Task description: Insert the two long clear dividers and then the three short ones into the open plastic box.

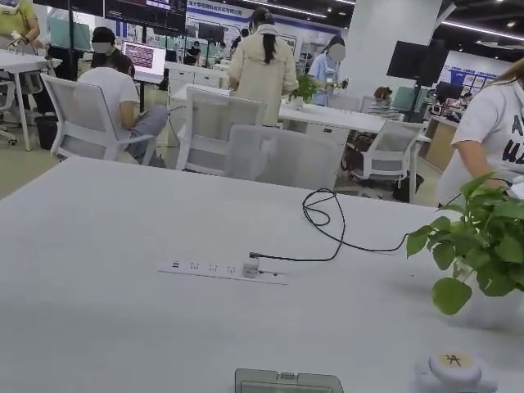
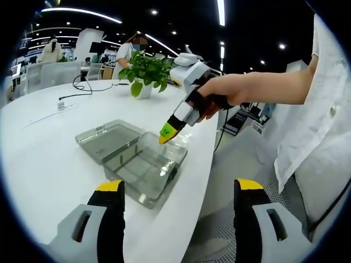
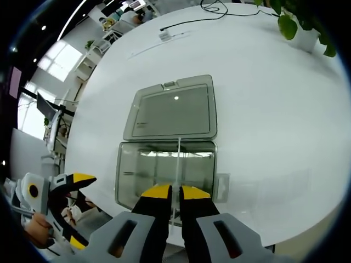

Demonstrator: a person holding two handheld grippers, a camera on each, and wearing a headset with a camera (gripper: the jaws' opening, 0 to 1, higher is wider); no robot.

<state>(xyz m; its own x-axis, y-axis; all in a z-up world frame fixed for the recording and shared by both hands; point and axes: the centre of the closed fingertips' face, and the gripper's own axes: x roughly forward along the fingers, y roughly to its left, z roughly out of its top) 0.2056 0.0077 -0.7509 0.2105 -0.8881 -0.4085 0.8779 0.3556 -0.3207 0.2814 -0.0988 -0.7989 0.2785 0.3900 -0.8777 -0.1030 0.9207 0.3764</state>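
Observation:
The clear plastic box (image 3: 148,170) lies open near the table's edge, its lid (image 3: 170,109) folded flat behind it. My right gripper (image 3: 175,189) is shut on a thin clear divider (image 3: 179,156), which stands on edge inside the box and reaches its far wall. In the left gripper view the same box (image 2: 140,164) and lid (image 2: 107,139) sit ahead, with the right gripper (image 2: 166,131) tipped down over the box's far side. My left gripper (image 2: 180,186) hangs open beyond the table edge, holding nothing. The lid's edge (image 1: 286,381) appears at the bottom of the head view.
A potted plant (image 1: 483,237) stands at the right of the white table (image 1: 98,270). A power strip (image 1: 221,270) with a black cable (image 1: 327,221) lies mid-table. Chairs and several people are beyond the far edge. A person's white shirt (image 2: 323,126) is close on the right.

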